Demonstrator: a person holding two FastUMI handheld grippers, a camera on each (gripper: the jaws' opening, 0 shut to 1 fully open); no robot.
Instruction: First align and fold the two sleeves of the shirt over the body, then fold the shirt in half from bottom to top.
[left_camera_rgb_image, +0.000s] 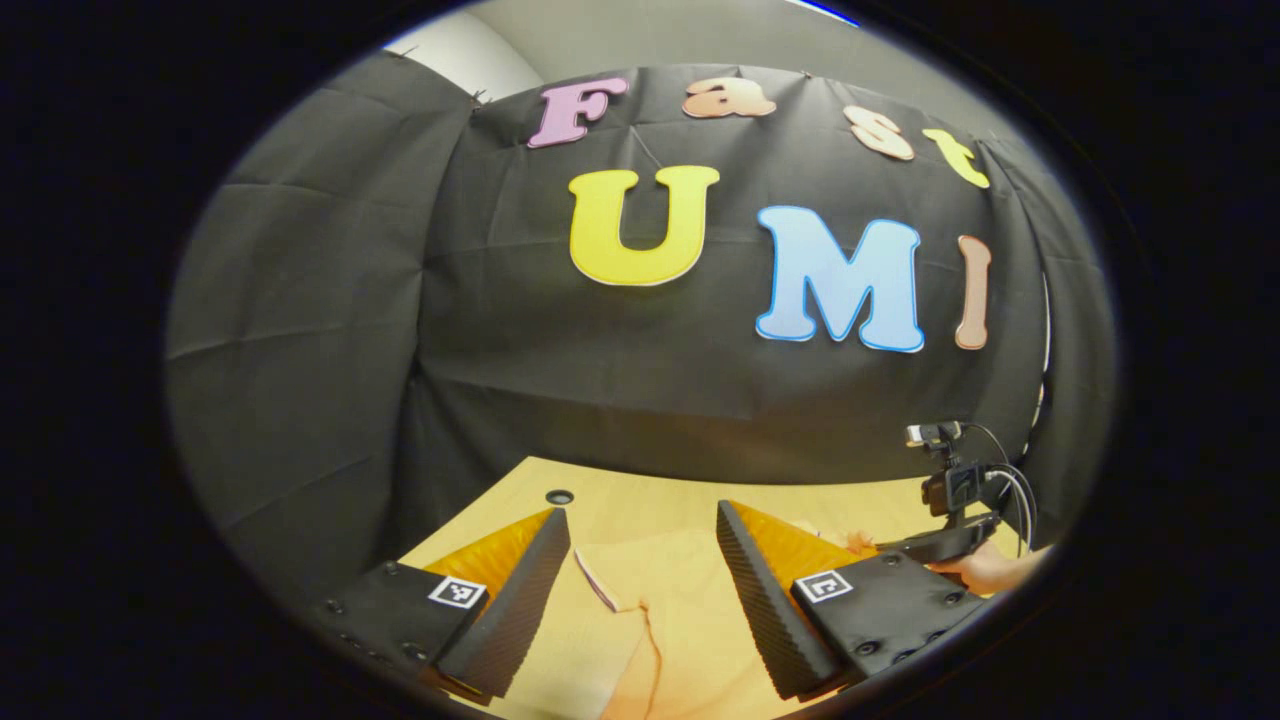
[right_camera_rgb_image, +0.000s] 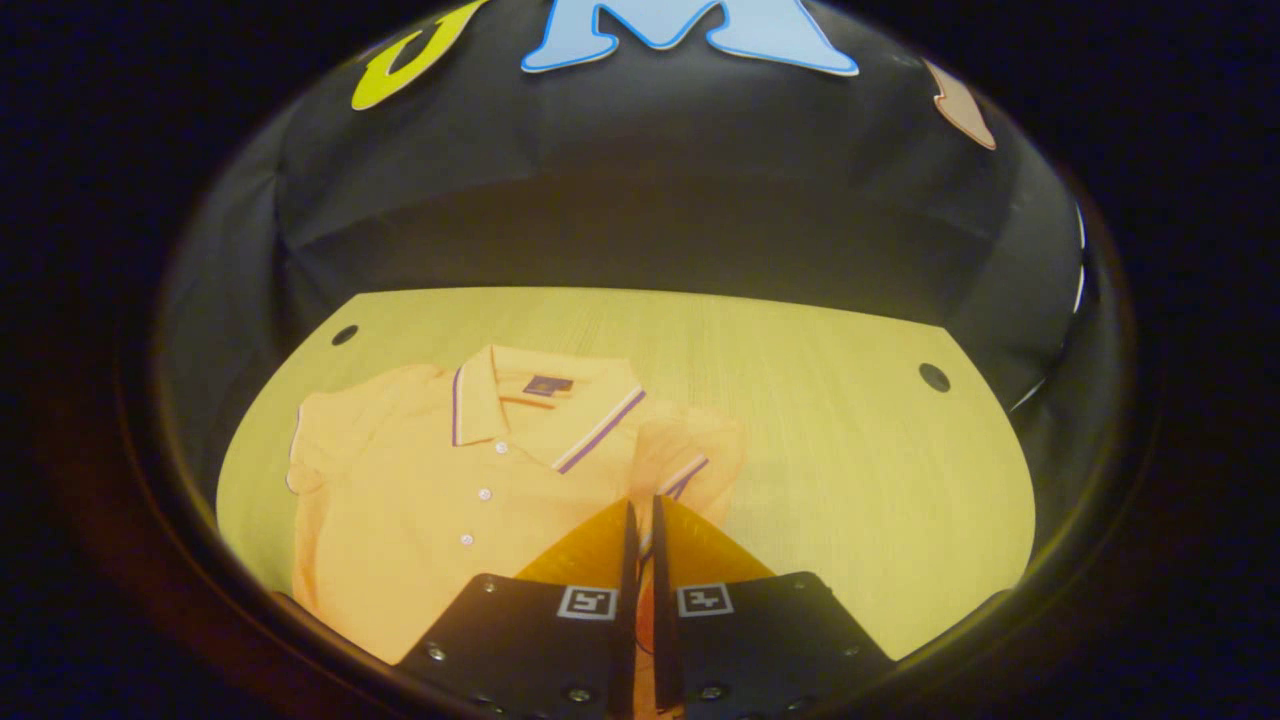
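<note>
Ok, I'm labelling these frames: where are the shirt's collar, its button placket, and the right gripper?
collar (right_camera_rgb_image: 590, 430): right gripper view, on its striped edge.
button placket (right_camera_rgb_image: 484, 494): right gripper view, on the middle button.
right gripper (right_camera_rgb_image: 641, 520): right gripper view, between its fingers' tips, over the sleeve.

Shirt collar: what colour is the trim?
Purple stripe edging the shirt collar, clearest in the right gripper view.

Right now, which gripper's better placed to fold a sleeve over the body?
Right. The right gripper is nearly shut around the edge of the sleeve, which already lies partly over the shirt, so it likely just carries on. The left gripper is open above the fabric, gripping nothing.
</note>
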